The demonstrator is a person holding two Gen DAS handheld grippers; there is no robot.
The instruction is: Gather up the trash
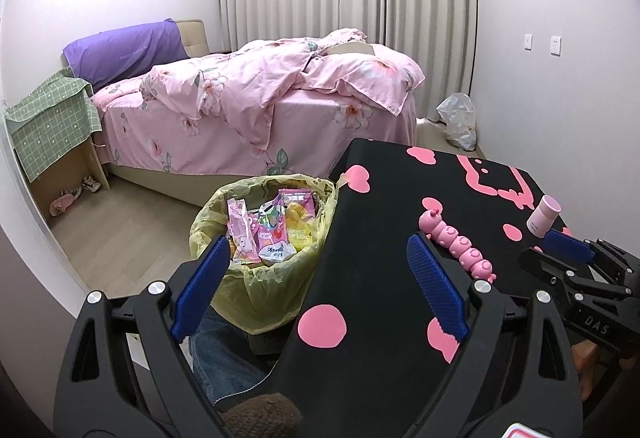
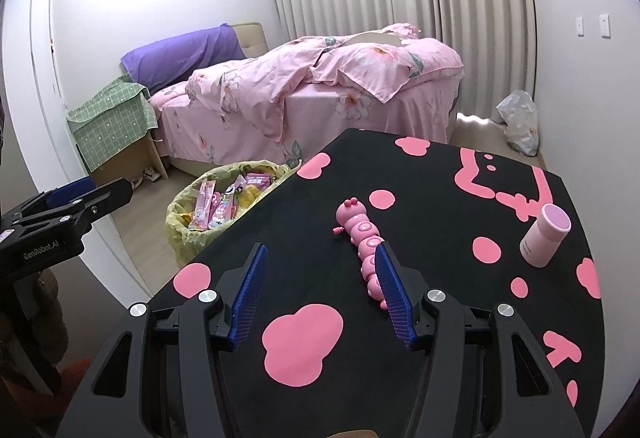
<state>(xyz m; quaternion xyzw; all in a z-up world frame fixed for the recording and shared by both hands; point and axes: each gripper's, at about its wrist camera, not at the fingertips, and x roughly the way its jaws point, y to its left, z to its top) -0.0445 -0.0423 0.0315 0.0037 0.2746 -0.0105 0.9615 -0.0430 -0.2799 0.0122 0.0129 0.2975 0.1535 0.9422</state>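
A trash bin lined with a yellow bag stands on the floor left of the table and holds several pink snack wrappers; it also shows in the right wrist view. My left gripper is open and empty, its left finger over the bin's near rim, its right finger over the table edge. My right gripper is open and empty above the black table with pink shapes. Its right finger stands just beside a pink caterpillar toy. The right gripper also shows at the right edge of the left wrist view.
A pink-and-white cylindrical bottle stands on the table at right. A bed with pink floral bedding and a purple pillow lies behind the bin. A green-covered bedside stand is at left. A white plastic bag sits by the curtains.
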